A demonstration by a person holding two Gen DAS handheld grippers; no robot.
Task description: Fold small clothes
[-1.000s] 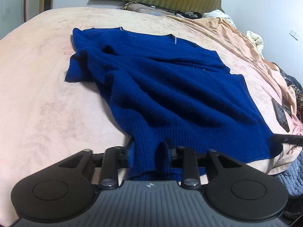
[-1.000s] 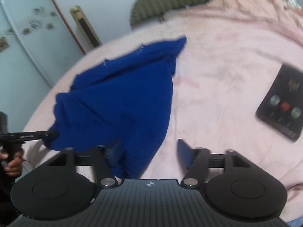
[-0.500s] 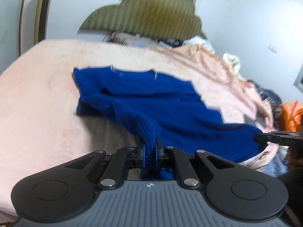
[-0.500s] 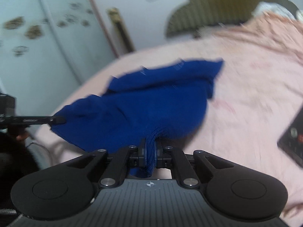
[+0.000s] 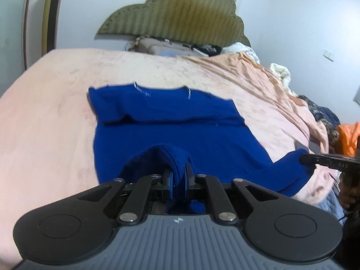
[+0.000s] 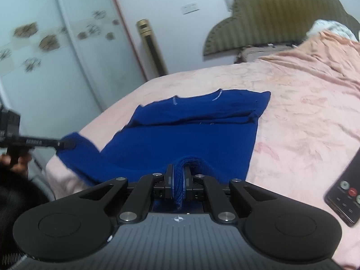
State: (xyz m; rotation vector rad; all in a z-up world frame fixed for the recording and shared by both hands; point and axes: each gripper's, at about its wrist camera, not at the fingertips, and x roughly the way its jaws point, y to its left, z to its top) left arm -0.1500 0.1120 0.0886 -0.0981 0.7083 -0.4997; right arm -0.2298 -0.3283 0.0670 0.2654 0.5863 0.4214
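Royal-blue knit sweater (image 5: 171, 135), pink floral bedspread (image 5: 56, 112).
Olive ribbed headboard (image 5: 180, 15); black phone (image 6: 346, 191), orange cloth (image 5: 348, 138).

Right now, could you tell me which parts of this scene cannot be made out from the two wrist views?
- Sweater hem, both views: the pinched stretches vanish between the pads of the left tool and right tool.
- Phone, right wrist view: cut off by the frame edge, its icons blurred.
- Clutter by the headboard, left wrist view: too small to identify.
- Person's hand, right wrist view: mostly hidden behind the handle.
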